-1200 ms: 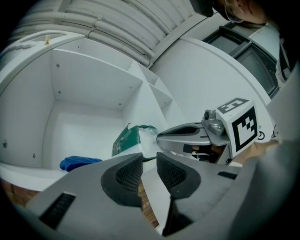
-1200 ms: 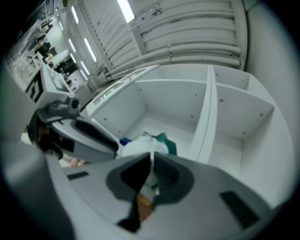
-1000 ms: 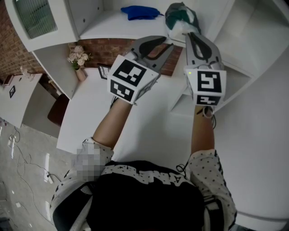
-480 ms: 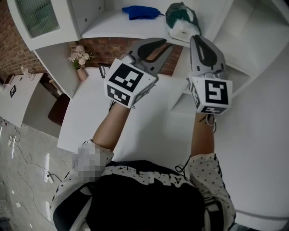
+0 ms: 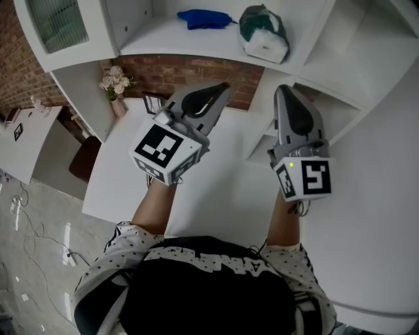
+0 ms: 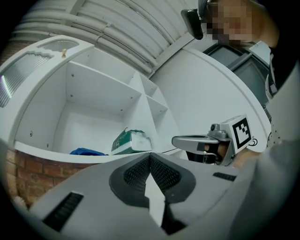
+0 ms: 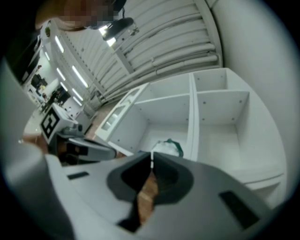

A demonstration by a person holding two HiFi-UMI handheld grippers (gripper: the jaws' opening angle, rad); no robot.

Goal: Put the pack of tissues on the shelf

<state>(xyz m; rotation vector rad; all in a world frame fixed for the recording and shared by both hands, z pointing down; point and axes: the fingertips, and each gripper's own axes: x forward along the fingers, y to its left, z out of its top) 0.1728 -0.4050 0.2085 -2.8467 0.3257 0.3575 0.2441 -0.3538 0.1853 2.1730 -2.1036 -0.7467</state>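
- Green-and-white plastic wraps the pack of tissues [image 5: 263, 33]. It lies on the white shelf [image 5: 163, 38], at the right end of its compartment, just beside the upright divider and near the front edge.
- Neither gripper touches the pack, so the task looks done to me.
- Left of it on the same board, well apart, lies a blue cloth [image 5: 204, 17].
- The left gripper [image 5: 224, 86] has just been closing its jaws, which meet at the tips with nothing between them.
- The right gripper [image 5: 283, 89] has its jaws pressed together too, and nothing sits between them.
- Both grippers hang nearer than the shelf, over the white table [image 5: 216, 196], with tips angled up toward the pack. I judge they are held clear so the pack rests undisturbed, jaws together because there is nothing to carry.
- A small vase of pale flowers [image 5: 114, 85] stands at the table's far left, by the brick wall [image 5: 196, 69].
- Print on the pack is too small to read. Each gripper's cube shows only black-and-white square markers, no words.
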